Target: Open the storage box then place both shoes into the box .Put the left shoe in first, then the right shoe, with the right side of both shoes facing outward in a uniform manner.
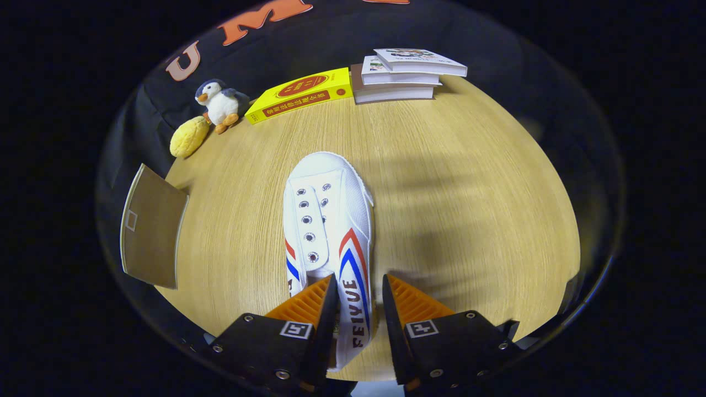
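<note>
Straddling the shoe (pixel 330 231) side wall, hand-held gripper (pixel 359 289) fingers open

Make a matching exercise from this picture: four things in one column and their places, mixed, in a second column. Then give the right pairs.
Things:
1. white shoe
2. penguin toy
3. yellow book
4. brown box flap

Places:
A. next to the stack of books
B. beside the yellow plush
C. heel side wall between the open gripper fingers
D. at the table edge, left of the shoe

Pairs: 1-C, 2-B, 3-A, 4-D
</note>
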